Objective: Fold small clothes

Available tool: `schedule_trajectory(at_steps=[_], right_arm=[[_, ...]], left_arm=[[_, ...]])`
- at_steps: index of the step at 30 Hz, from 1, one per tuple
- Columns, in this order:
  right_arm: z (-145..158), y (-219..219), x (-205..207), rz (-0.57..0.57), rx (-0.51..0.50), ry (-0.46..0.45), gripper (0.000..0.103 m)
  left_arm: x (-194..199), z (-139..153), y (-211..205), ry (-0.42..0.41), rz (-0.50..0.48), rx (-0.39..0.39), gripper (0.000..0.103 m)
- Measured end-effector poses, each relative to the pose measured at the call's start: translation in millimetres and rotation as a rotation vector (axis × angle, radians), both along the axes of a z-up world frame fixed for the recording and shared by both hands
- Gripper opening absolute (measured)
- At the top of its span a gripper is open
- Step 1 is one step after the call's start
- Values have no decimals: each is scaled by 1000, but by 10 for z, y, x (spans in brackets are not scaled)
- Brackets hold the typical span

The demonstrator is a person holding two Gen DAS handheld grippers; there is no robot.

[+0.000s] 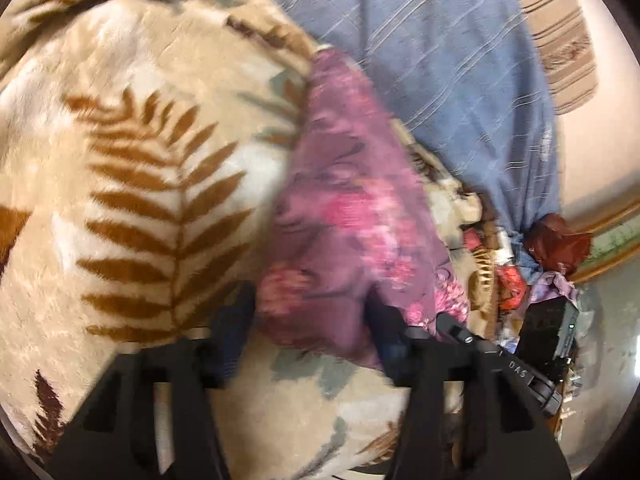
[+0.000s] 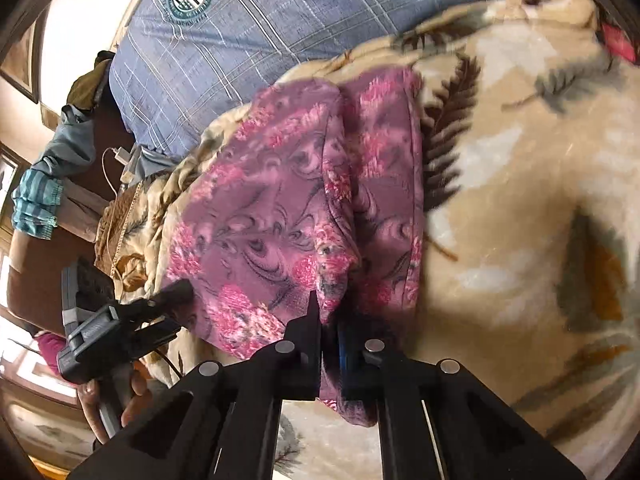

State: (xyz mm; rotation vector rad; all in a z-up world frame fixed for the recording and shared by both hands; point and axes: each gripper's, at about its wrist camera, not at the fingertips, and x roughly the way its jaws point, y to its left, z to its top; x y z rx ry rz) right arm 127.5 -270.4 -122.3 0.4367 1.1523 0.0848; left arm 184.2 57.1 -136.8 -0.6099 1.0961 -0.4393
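Observation:
A purple garment with pink flowers [image 1: 340, 220] lies folded lengthwise on a beige blanket with brown fern leaves [image 1: 140, 160]. In the left wrist view my left gripper [image 1: 308, 304] stands with its jaws apart at the garment's near end. Cloth lies between the fingers, and the blurred picture shows no pinch. In the right wrist view the garment [image 2: 272, 208] shows two long folds side by side. My right gripper [image 2: 330, 332] is shut on the near edge at the crease between them, and cloth hangs below its fingers. The left gripper [image 2: 176, 304] sits at the garment's near left corner, held by a hand [image 2: 132, 396].
A blue striped pillow [image 2: 260, 20] lies beyond the garment at the far side of the blanket [image 2: 520, 200]. Loose clothes are piled off the bed's edge [image 1: 556, 240]. A white charger with its cable [image 2: 116, 156] and a teal cloth [image 2: 36, 208] lie at the left.

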Motion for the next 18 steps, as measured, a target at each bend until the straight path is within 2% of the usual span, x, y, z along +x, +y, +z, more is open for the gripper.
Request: schedule_trajectory(at_steps=[2,3,5,6,8,10,12,13,14,16,18], right_arm=[[231,34,-51,2,-62,-72,5],[249,32,-60,-17,-112,-82,5],[33,-12,-10,-34,-143,-22,5],[-192,-65,28,-44,-153,29,5],[-175,-144,-22,-71,-74,2,8],[-22,-178,-85,-59,-16,-20,16],[146,-245,-271,-82,39,-69,46],[154,-290,-368,-106,77,-79,68],[134,-268,-402,-118,105,-81,67],[50,-201,-471,-119,161,-66,62],[-39,-94,-449,-103,119,-30,53]], left_arm=[[-42,81,-58,-63,-14,51,48],[-45,53,-112,-67,-18,86,54],[-8,-49,-183,-36,-25,114,62],[-8,-51,-157,-19,-22,87,61],[-129,91,13,-51,25,50,61],[-339,210,201,-118,98,92,61],[-506,154,305,-114,137,149,62],[-545,93,299,-94,138,182,62],[-569,11,245,-72,119,224,62],[-550,-37,83,-78,71,284,61],[-531,3,-95,-135,43,356,61]])
